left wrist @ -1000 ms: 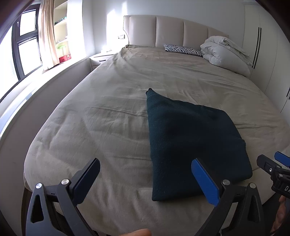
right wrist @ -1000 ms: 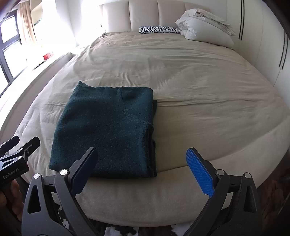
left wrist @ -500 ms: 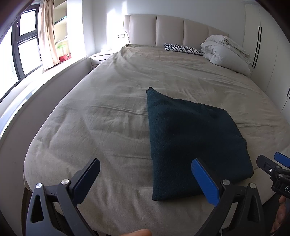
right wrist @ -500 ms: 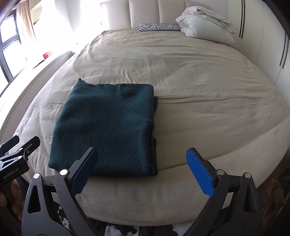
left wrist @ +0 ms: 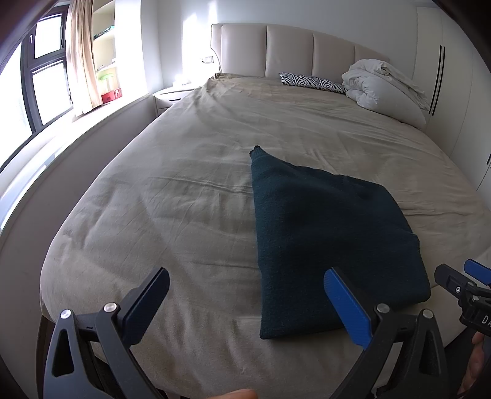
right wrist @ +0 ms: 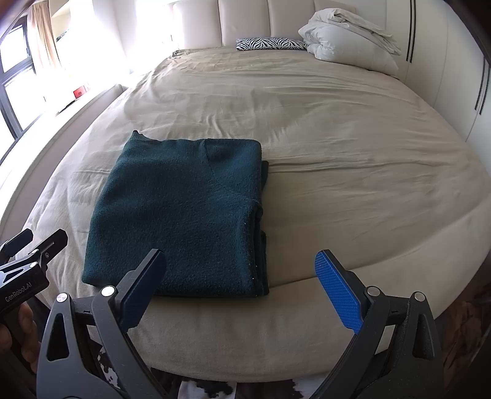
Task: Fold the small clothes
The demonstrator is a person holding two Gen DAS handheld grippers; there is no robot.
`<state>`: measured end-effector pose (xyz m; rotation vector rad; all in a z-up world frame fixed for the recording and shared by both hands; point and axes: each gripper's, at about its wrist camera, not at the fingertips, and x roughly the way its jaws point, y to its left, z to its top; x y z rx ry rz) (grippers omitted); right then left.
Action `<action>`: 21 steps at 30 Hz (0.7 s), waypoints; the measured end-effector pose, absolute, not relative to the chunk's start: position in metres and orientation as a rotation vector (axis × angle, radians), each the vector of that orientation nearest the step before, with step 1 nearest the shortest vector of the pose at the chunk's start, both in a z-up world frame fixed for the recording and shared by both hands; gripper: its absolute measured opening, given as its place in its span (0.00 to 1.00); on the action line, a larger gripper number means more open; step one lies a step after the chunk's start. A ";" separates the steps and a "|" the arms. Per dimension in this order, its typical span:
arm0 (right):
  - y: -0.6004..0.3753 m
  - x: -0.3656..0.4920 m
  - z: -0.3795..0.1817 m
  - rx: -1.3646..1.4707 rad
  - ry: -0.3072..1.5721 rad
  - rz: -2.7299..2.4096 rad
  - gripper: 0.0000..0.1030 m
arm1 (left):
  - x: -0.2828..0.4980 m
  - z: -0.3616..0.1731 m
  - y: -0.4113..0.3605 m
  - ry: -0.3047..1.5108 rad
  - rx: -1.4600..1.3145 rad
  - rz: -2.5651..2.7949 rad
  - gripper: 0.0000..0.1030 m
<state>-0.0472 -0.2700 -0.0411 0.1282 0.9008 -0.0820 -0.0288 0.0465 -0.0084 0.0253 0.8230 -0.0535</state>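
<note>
One dark teal fleece garment point(right wrist: 181, 214), folded into a thick rectangle, lies on the beige-sheeted bed point(right wrist: 353, 159) near its front edge. Two grippers hang off that edge, each with jaws spread wide and empty: the left gripper point(left wrist: 245, 302) left of the garment, the right gripper point(right wrist: 241, 284) over its front right corner. One zebra-print pillow point(right wrist: 270, 43) and one bundled white duvet point(right wrist: 346, 46) sit at the headboard, well apart; broad bare sheet lies between.

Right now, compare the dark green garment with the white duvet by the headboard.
The dark green garment is folded flat into a neat rectangle; the white duvet is bundled in a loose heap. The garment lies near the foot edge, the duvet against the headboard. Both rest on the bed.
</note>
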 end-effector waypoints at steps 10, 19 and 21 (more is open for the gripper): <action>-0.270 -0.047 -0.042 0.128 0.903 -0.082 0.96 | -0.029 -0.009 0.047 0.823 0.024 -0.054 1.00; -0.270 -0.047 -0.042 0.129 0.904 -0.081 0.96 | -0.029 -0.009 0.048 0.825 0.025 -0.054 1.00; -0.270 -0.047 -0.043 0.128 0.905 -0.081 0.96 | -0.029 -0.009 0.048 0.825 0.026 -0.053 1.00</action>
